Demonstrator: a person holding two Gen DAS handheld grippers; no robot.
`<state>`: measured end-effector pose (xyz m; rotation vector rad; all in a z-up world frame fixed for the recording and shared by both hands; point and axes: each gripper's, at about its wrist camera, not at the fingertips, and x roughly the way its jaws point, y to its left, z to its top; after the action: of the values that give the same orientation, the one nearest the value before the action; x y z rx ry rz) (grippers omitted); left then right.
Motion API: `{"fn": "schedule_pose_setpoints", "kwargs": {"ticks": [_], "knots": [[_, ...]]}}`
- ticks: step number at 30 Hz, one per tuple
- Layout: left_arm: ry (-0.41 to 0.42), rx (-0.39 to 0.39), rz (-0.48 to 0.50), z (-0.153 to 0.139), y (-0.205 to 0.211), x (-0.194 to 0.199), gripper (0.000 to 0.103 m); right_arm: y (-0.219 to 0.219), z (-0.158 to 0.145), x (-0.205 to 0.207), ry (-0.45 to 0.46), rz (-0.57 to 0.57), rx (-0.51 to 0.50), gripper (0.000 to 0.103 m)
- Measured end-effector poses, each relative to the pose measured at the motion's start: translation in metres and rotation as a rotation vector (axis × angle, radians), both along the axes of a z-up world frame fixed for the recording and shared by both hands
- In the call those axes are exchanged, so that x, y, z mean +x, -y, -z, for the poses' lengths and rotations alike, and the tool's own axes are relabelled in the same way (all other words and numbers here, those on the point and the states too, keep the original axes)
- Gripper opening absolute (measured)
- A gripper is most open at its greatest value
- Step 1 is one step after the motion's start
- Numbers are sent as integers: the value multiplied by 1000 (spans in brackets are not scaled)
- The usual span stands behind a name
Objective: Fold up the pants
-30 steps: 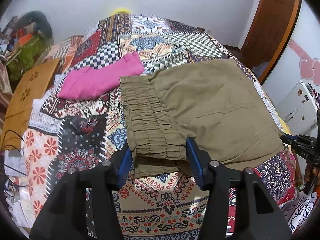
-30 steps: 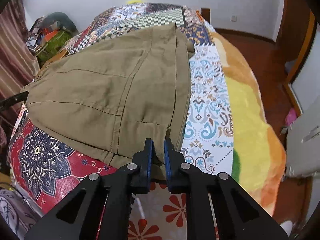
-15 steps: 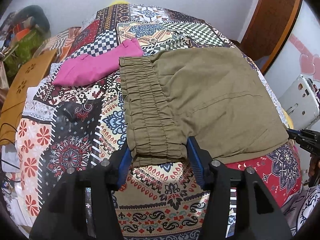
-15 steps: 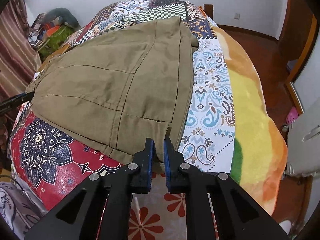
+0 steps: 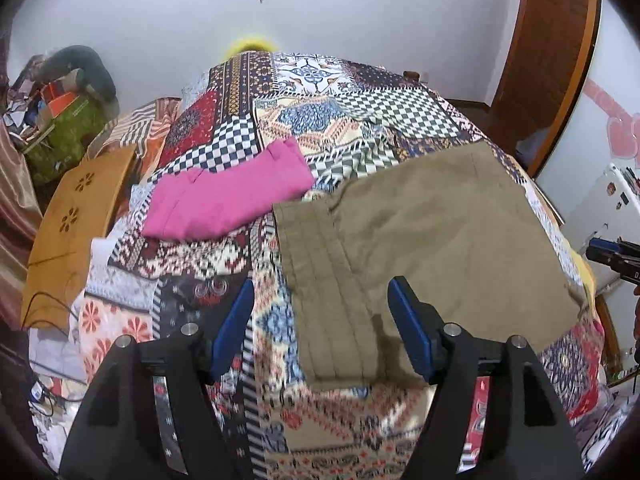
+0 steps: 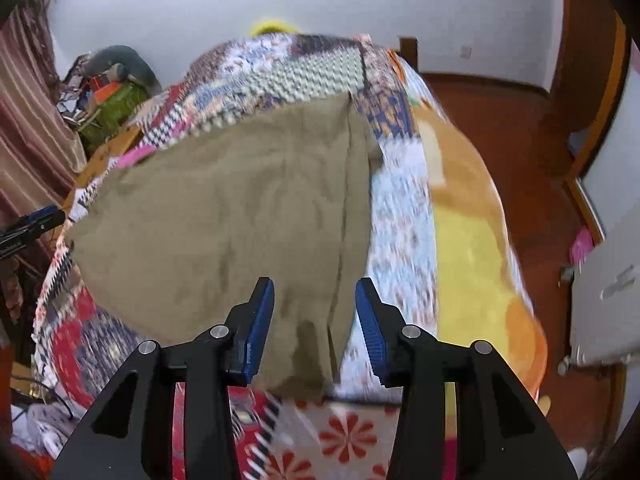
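Nearest in the left wrist view, the left gripper [image 5: 320, 320] hangs over the waistband end of the pants [image 5: 420, 248]. Its blue fingers [image 5: 236, 320] stand spread and have just been opening; the waistband lies below the gap and neither pad touches it. In the right wrist view the right gripper [image 6: 314, 322] sits above the near right corner of the pants [image 6: 224, 220]. Its fingers [image 6: 370, 324] have just been opening too and stand apart, with the cloth beneath them and free of both pads. The olive pants lie folded flat on the patterned bed [image 5: 192, 272], the waistband on the left. Farther left, just beside the far end of the waistband, lies a pink garment [image 5: 228, 196]. Beyond the bed is a white wall [image 5: 360, 8].
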<state>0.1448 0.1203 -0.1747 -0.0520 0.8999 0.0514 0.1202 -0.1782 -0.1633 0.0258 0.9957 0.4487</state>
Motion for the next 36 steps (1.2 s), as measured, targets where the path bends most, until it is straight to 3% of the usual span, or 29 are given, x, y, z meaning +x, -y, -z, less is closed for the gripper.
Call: {"fn": "schedule_pose_setpoints", "kwargs": {"ticks": [4,9,13,15,18,22,29,36], "knots": [[-15,-8,20,7,3,21,69,-27,-8,22,31,-43,30,40],[-86,-25,30,37,2,42,69,-79,-8,49,40,-145,49,41],[-125,-40,27,58,-2,45,70,-120,5,64,0,-222,62,42],[-116,-61,17,62,-7,41,78,-139,14,67,-26,-253,65,42],[-112,-90,6,66,-15,35,79,-163,30,64,-59,-302,34,42],[-122,-127,-5,69,-21,28,80,-164,50,48,-110,-340,-2,42],[-125,-117,-19,62,-18,29,79,-134,42,22,-121,-346,9,42],[-65,-35,-17,31,-15,43,79,-112,24,31,-61,-279,-6,43]]}}
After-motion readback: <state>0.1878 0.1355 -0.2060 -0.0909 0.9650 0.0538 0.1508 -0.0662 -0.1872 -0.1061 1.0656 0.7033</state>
